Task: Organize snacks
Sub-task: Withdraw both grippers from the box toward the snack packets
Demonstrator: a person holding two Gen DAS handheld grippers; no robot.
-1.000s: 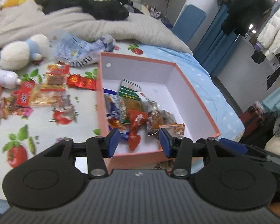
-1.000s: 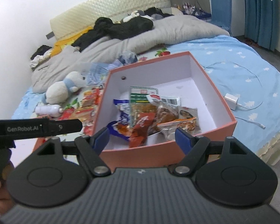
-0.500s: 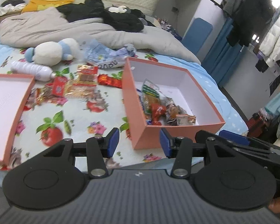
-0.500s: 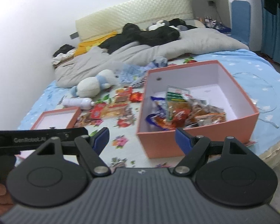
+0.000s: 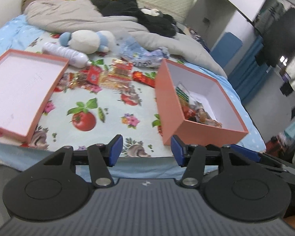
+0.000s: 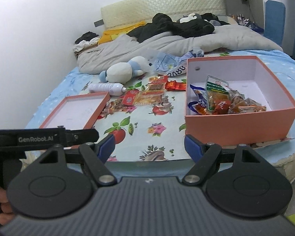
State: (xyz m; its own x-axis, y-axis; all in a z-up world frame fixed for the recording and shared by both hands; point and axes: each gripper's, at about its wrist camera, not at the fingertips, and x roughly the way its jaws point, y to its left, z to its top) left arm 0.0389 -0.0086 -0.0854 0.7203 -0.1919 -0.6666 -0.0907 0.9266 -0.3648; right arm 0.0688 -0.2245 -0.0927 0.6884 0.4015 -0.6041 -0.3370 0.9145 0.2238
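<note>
A salmon box [image 5: 188,135] [image 6: 241,125] stands on the bed at the right, with several snack packets [image 5: 196,114] [image 6: 224,102] piled in its near left corner. More loose snack packets [image 5: 112,74] [image 6: 145,95] lie on the fruit-print sheet beyond. The box's lid [image 5: 19,90] [image 6: 76,112] lies upturned at the left. My left gripper [image 5: 146,150] hangs before the bed's near edge, jaws opening with nothing between them. My right gripper [image 6: 149,147] stands open and empty there too, with the left gripper's body [image 6: 39,138] at its left.
A plush toy [image 5: 86,41] [image 6: 122,71], a white bottle [image 5: 66,54] [image 6: 106,88] and a crumpled blue bag [image 5: 143,56] [image 6: 167,63] lie behind the loose snacks. A grey quilt [image 6: 167,45] and dark clothes cover the bed's far half. A hand [image 6: 0,206] grips at lower left.
Both grippers have drawn back from over the box to the bed's near edge; the box now sits farther off and the lid has come into view. Left jaws spread slightly wider.
</note>
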